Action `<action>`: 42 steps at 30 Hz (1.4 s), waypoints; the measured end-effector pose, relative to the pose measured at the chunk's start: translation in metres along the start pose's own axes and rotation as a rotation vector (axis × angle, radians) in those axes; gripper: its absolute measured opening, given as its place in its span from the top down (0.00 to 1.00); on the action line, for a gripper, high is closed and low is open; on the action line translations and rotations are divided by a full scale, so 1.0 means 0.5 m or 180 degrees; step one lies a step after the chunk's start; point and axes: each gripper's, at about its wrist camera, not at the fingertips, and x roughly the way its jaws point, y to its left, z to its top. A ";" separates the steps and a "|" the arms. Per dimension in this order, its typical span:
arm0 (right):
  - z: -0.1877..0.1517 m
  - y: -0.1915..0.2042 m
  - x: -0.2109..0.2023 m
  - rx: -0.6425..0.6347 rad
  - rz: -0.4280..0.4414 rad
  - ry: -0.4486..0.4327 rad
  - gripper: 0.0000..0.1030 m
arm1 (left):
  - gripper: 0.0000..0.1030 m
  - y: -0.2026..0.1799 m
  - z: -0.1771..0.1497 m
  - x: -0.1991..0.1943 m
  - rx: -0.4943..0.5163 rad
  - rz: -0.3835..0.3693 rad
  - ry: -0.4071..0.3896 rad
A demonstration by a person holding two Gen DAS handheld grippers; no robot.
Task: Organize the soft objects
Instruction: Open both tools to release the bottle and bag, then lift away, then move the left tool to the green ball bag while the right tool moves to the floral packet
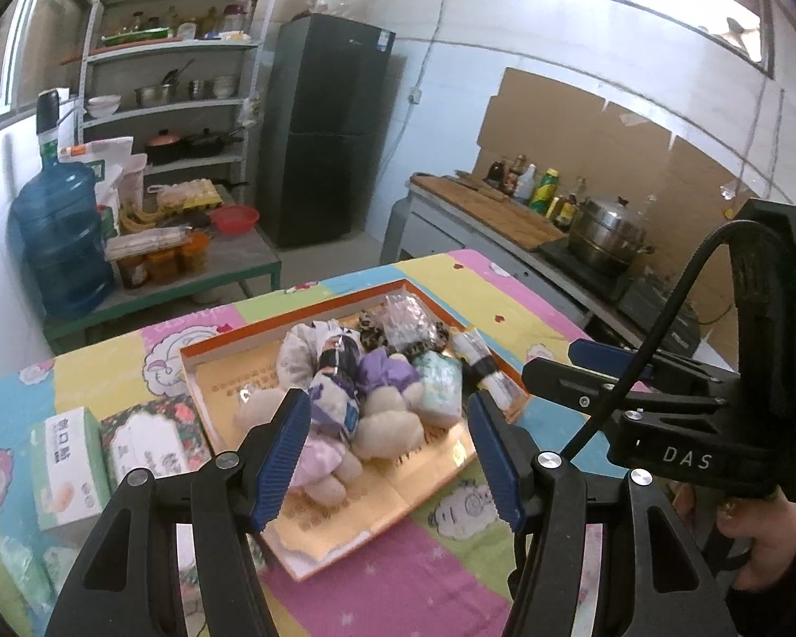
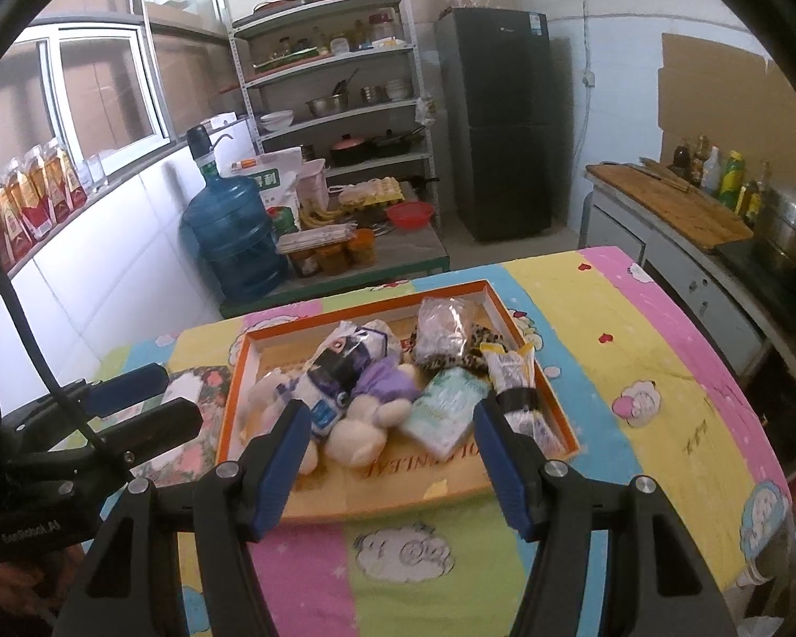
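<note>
Both the left gripper (image 1: 390, 451) and right gripper (image 2: 392, 454) hang spread and empty, the soft toys (image 2: 361, 398) piled in the tray (image 2: 552, 398) just ahead, so I'd drop squarely over one.

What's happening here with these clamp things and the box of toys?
A person holds a two-finger gripper in each hand above a table with a colourful cloth. Both the left gripper and the right gripper are open and hold nothing. In front of them lies a shallow orange box piled with soft things: a plush bear, a tissue pack and other small packets. Nothing is being gripped yet.
</note>
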 end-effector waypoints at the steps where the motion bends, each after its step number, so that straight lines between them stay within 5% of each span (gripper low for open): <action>1: -0.004 0.008 -0.008 0.0000 -0.0016 -0.0007 0.38 | 0.39 0.001 -0.005 -0.010 0.0011 -0.0016 -0.0006; 18: -0.105 0.173 -0.059 -0.0125 0.0029 0.0092 0.38 | 0.39 0.089 -0.130 -0.167 -0.0148 -0.0033 0.0008; 42: -0.191 0.428 0.000 -0.0616 0.0722 0.0361 0.38 | 0.39 0.287 -0.274 -0.349 -0.0608 0.0688 -0.0127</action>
